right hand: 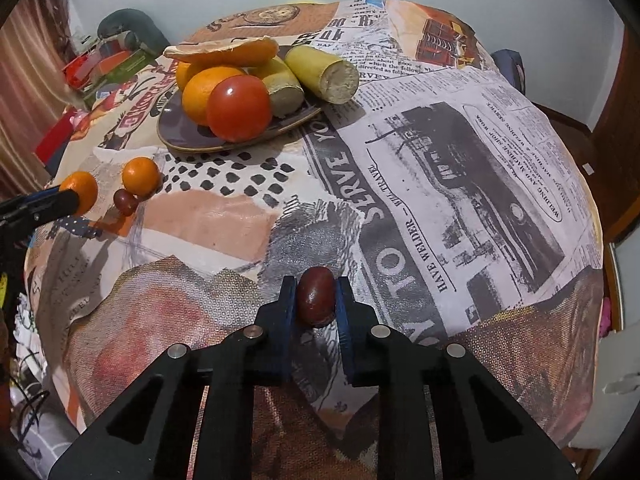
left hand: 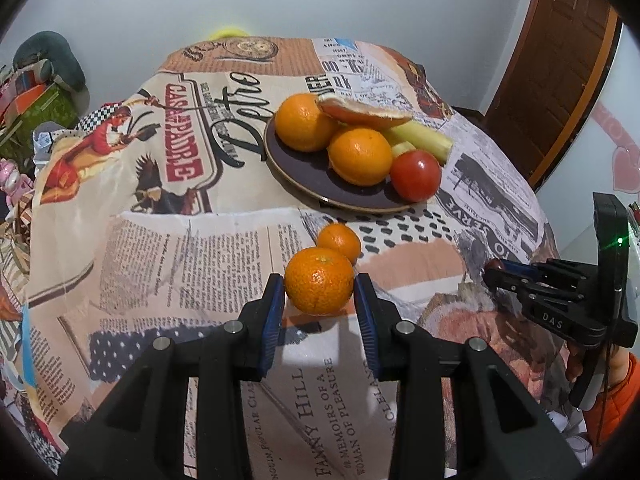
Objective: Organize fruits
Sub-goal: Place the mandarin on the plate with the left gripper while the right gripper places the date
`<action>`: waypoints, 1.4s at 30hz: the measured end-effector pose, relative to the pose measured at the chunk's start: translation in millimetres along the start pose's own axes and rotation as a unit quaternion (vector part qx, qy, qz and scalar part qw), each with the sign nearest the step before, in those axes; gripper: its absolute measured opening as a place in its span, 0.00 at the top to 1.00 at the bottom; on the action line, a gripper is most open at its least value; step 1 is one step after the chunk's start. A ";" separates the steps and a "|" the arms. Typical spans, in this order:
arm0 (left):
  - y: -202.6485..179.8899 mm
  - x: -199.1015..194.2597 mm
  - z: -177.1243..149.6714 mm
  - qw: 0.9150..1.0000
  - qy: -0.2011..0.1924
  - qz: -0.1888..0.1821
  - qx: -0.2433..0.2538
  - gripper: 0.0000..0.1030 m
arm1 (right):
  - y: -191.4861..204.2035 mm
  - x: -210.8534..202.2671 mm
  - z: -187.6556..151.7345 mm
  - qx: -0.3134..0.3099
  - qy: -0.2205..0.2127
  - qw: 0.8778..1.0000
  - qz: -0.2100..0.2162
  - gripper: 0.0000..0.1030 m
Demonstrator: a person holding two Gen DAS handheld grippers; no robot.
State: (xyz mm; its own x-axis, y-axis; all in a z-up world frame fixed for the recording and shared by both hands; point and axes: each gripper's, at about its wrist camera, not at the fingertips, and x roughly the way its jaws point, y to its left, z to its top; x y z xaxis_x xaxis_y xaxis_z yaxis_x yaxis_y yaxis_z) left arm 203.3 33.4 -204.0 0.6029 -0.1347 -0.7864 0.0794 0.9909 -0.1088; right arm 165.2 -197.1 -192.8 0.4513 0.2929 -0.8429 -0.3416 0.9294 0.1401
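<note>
Lying beside the loose mandarin (right hand: 140, 176), a second date (right hand: 125, 202) shows only rightward.

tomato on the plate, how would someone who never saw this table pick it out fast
Find the dark round plate on the newspaper-print tablecloth. The tomato sits at the plate's near edge, against an orange. It is the plate's only red, glossy, smooth fruit.

Right claw (right hand: 316, 300) pinches a dark red fruit (right hand: 315, 298).
</note>
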 end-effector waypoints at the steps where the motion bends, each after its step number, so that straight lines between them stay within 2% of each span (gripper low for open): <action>1: 0.6 -0.7 1.6 1.000 -0.002 0.001 0.000 0.65 | 0.9 -1.1 1.0 0.000 -0.002 1.000 0.001 0.84; 13: 12.0 -1.3 40.8 0.999 -0.037 0.014 0.006 0.65 | 15.0 -27.7 43.2 -0.017 -0.068 0.997 0.015 0.84; 21: 16.7 13.0 65.1 0.999 -0.044 0.016 0.015 0.65 | 27.5 -21.4 73.1 -0.022 -0.093 0.995 0.021 0.83; 33: 19.5 60.9 86.7 0.999 -0.025 0.004 0.019 0.65 | 47.1 2.8 110.2 -0.046 -0.105 0.993 0.028 0.83; 42: 22.1 83.2 93.2 1.000 -0.013 -0.012 0.014 0.65 | 49.4 23.1 118.8 -0.048 -0.094 0.994 0.028 0.83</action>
State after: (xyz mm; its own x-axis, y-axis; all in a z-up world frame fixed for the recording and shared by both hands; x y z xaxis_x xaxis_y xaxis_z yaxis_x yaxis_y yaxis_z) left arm 329.1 44.3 -215.2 0.6215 -0.1584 -0.7672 0.1157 0.9872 -0.1100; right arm 256.6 -117.7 -143.6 0.5732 0.3885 -0.7214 -0.4427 0.8877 0.1263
